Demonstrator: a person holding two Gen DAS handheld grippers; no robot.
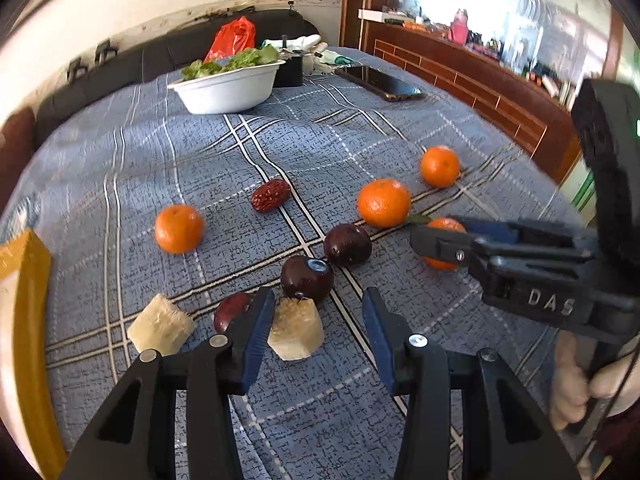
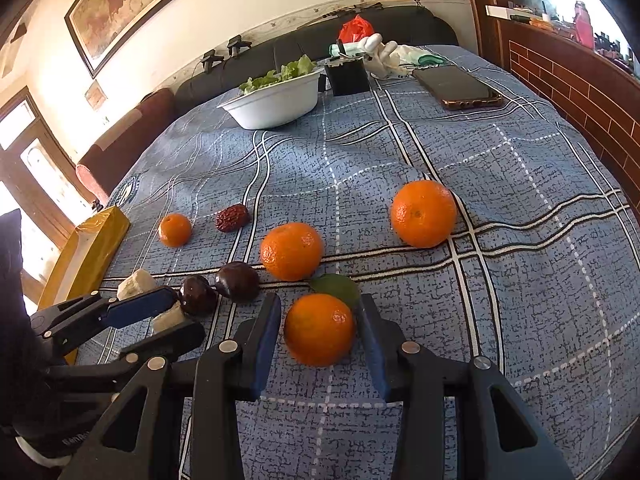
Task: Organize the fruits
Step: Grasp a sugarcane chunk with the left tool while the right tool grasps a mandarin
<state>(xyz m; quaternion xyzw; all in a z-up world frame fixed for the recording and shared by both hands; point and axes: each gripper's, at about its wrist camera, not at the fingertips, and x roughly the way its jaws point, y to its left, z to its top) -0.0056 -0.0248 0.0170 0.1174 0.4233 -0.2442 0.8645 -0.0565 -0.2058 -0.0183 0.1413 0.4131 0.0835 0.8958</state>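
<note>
Several tangerines lie on the blue plaid cloth [image 1: 120, 168]. My right gripper [image 2: 320, 330] is open with its fingers either side of a tangerine with a leaf [image 2: 319, 329]; that tangerine [image 1: 442, 240] also shows in the left wrist view, behind the right gripper [image 1: 440, 240]. My left gripper [image 1: 318, 320] is open and empty, next to a pale sugarcane chunk [image 1: 296, 330]. Two dark plums [image 1: 307, 279] [image 1: 347, 245], a red date [image 1: 270, 195], a second date [image 1: 230, 311] and another cane chunk [image 1: 160, 324] lie close by. Other tangerines [image 2: 291, 251] [image 2: 423, 213] [image 2: 175, 230] lie apart.
A white bowl of lettuce [image 1: 228, 88] stands at the far side, with a black box [image 2: 347, 74], a phone [image 2: 458, 88], a red bag [image 1: 234, 36] and white gloves [image 2: 380, 52] behind. A yellow box [image 2: 86, 252] lies at the left edge.
</note>
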